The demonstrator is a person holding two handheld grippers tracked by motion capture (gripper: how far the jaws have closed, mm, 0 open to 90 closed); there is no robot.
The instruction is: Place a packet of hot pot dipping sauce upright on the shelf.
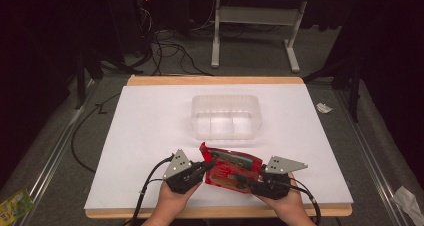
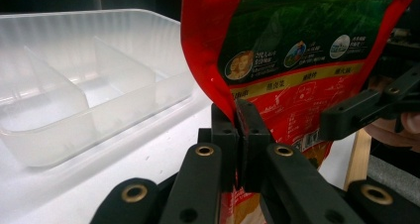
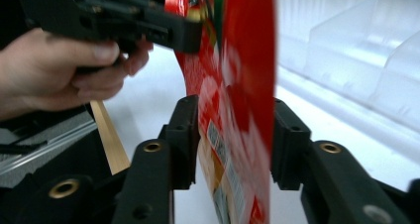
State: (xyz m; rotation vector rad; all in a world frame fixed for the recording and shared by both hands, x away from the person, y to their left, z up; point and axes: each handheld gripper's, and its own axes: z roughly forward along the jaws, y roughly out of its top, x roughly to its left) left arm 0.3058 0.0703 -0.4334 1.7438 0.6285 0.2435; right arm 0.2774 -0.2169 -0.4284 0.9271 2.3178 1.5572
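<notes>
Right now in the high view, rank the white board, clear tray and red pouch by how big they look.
1. white board
2. clear tray
3. red pouch, partly hidden by both grippers, so it may be nearer the tray's size.

Red pouch [image 3: 233, 85] blurred, its print unreadable, top cut off

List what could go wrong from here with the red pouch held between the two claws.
1. The left claw pinches only the thin edge of the red pouch, so it might slip free.
2. The right claw has its jaws spread around the pouch with gaps showing; if the left grip fails, the pouch could drop.
3. The clear tray sits close beyond; a swing might nudge it.
</notes>
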